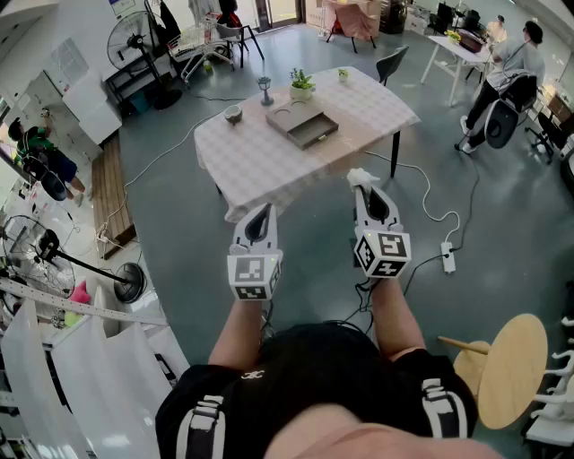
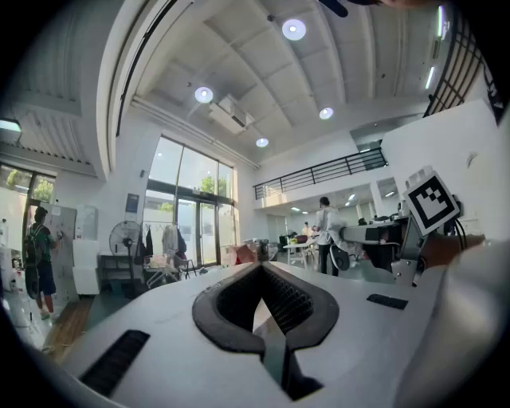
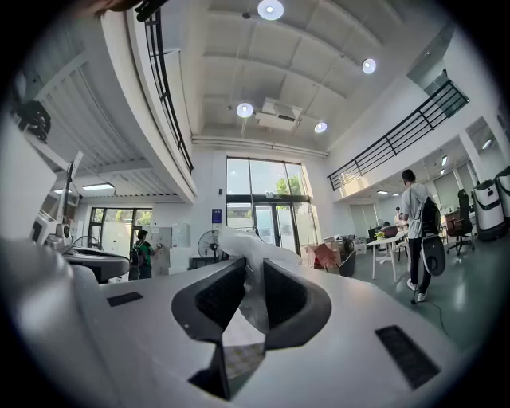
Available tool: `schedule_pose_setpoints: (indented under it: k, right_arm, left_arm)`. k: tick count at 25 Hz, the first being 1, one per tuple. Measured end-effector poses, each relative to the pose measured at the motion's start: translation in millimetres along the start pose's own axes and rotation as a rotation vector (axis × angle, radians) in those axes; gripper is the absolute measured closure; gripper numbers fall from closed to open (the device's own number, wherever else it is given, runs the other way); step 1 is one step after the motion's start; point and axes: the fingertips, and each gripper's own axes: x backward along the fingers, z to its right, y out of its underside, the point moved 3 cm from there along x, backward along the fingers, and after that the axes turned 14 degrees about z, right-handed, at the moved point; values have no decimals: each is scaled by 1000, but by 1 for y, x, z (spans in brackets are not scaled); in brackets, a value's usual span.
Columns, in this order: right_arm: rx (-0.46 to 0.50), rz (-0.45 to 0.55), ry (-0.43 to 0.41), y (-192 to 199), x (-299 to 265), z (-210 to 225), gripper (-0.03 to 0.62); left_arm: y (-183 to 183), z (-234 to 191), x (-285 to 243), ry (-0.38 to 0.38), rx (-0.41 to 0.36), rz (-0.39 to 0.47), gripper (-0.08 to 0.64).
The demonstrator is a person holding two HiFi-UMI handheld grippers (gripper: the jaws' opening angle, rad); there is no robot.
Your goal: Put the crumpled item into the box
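Head view, crumpled item near table edge

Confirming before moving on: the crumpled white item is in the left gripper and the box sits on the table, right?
No. The crumpled white item is in the right gripper, as the right gripper view shows. The box does sit on the table.

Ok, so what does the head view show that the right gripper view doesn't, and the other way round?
Only the head view: the table, the box on it, and the left gripper with nothing at its tip. Only the right gripper view: ceiling lights, glass doors and, close up, the jaws pinching the crumpled item. Both: the right gripper holding that white item, which sticks out past its tip.
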Motion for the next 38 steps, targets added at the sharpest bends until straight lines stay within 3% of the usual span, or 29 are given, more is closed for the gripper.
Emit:
schedule_pose_setpoints:
  k: [14,24,32,38]
  right_arm:
    - [-29,9,-15,-5,34,50,532]
    - [-24,-7,5,8,45,88,532]
    - [3,-10,-13,31,11,119,532]
    - [-2,-25,-9,67,-78,148,532]
  left_arm:
    - [-7,57,-7,-35,-24,4,571]
    - [14,81,-24,-33,-16,-21,571]
    - [42,84,-75,-26,6,1,571]
    - [80,45,-164,-13,20,-7,571]
